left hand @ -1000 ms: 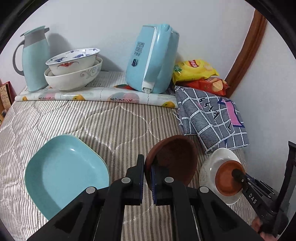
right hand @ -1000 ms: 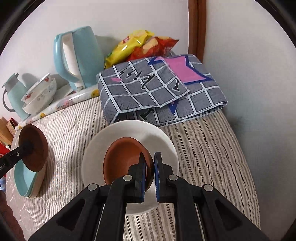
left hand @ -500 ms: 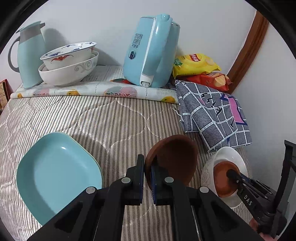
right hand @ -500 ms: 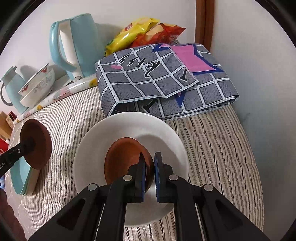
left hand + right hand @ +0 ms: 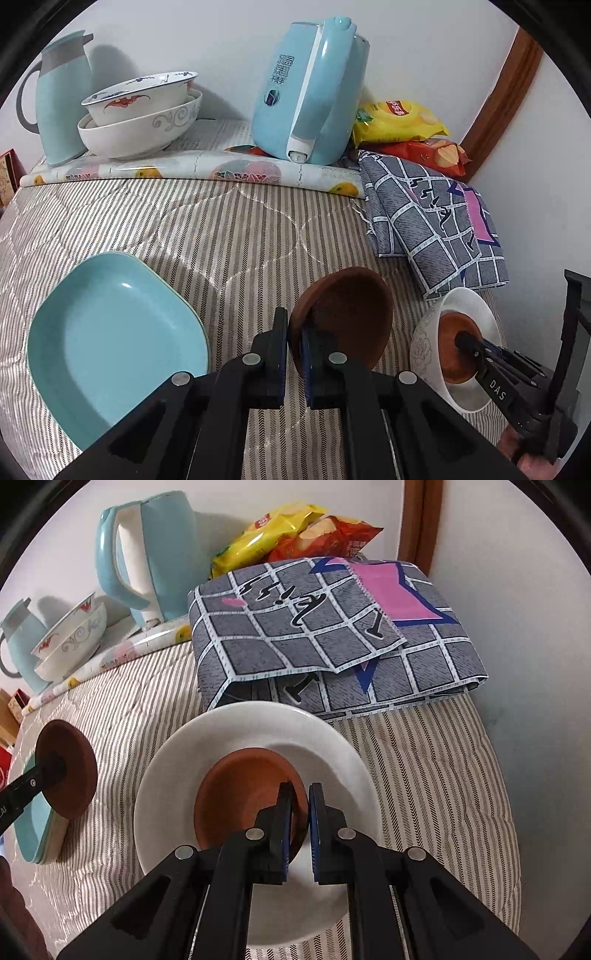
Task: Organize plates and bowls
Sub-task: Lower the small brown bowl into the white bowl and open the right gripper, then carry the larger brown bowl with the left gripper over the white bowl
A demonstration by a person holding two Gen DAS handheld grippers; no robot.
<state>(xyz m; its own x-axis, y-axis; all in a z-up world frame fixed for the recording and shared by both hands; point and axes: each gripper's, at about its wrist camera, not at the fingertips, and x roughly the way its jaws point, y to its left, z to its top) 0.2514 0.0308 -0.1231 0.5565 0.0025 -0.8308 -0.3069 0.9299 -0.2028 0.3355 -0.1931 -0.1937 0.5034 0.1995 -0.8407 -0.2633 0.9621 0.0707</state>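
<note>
My left gripper [image 5: 293,332] is shut on the rim of a dark brown saucer [image 5: 351,314] and holds it tilted above the striped cloth, right of a light blue plate [image 5: 110,343]. My right gripper [image 5: 300,805] is shut on the rim of an orange-brown saucer [image 5: 240,794] that sits inside a white bowl [image 5: 258,731]. In the left wrist view the white bowl [image 5: 469,306] and orange-brown saucer [image 5: 448,343] are at the lower right. In the right wrist view the dark brown saucer [image 5: 74,771] is at the left, over the blue plate [image 5: 37,834].
Two stacked patterned bowls [image 5: 140,114], a blue thermos jug [image 5: 59,92] and a blue kettle [image 5: 310,92] stand at the back. A folded grey checked cloth [image 5: 436,221] and snack bags [image 5: 399,118] lie at the right by the wall.
The right gripper has moved forward with the orange-brown saucer over the white bowl. The left gripper has shifted slightly with the dark brown saucer still held.
</note>
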